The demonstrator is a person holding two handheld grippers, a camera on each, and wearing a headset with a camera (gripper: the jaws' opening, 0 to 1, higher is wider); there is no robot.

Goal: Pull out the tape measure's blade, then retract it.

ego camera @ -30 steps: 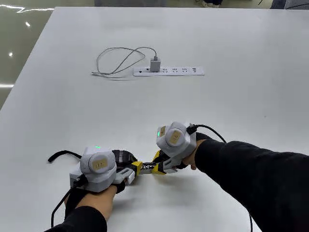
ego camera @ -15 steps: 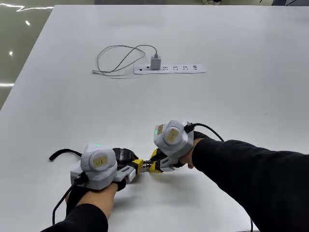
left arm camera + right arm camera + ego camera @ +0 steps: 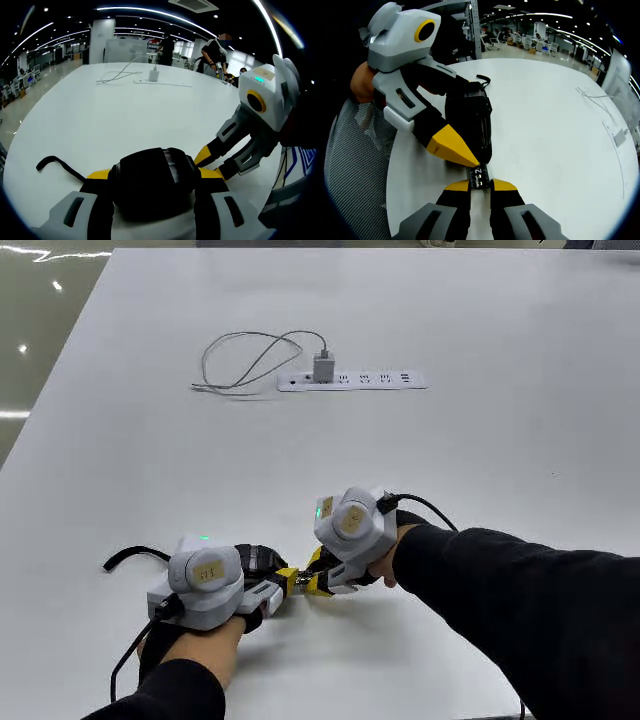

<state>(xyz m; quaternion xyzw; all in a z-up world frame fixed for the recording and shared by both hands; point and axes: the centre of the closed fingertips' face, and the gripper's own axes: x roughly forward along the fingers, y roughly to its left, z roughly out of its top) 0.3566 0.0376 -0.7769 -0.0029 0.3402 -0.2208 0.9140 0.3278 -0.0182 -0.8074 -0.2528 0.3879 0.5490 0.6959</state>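
Jaws of left gripper (image 3: 155, 174) clamp the case (image 3: 470, 117); right gripper (image 3: 480, 186) jaws pinch the blade (image 3: 478, 175) tip. Best hold the case steady and guide the blade straight, unkinked.

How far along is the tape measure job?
Done: left tongs clamp the tape measure, right tongs pinch the blade. In hand: only a short stub is out. Left: either the whole pull, or just the last retraction; these pictures don't settle which.
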